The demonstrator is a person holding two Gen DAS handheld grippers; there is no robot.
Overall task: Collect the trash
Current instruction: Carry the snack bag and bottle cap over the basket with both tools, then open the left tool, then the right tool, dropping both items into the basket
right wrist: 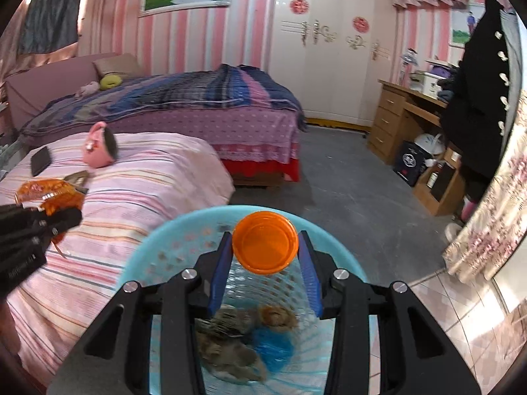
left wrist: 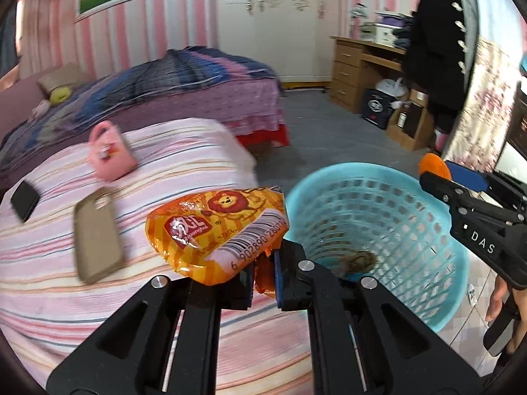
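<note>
The biggest thing near the grippers is the bed with the pink striped cover (left wrist: 98, 296), which fills the left side of both views. Beside it on the floor stands the light blue mesh basket (left wrist: 438, 289); in the right wrist view some brownish clumps and a blue piece lie at its bottom. The left gripper (left wrist: 263, 263) is above the edge of the bed, just left of the basket, and its jaws are pressed almost fully together on the lower edge of an orange snack wrapper (left wrist: 217, 227) with a lion picture and a barcode, so the wrapper stands up in front of them. The right gripper (right wrist: 265, 247) is partly open and holds a small orange cup (right wrist: 265, 243) between its blue pads, which touch the cup on both sides; the cup is over the far rim of the basket. On the bed lie a grey-brown phone case (left wrist: 97, 237), a small pink bag (left wrist: 110, 153) and a black phone (left wrist: 24, 200), well apart from the basket.
</note>
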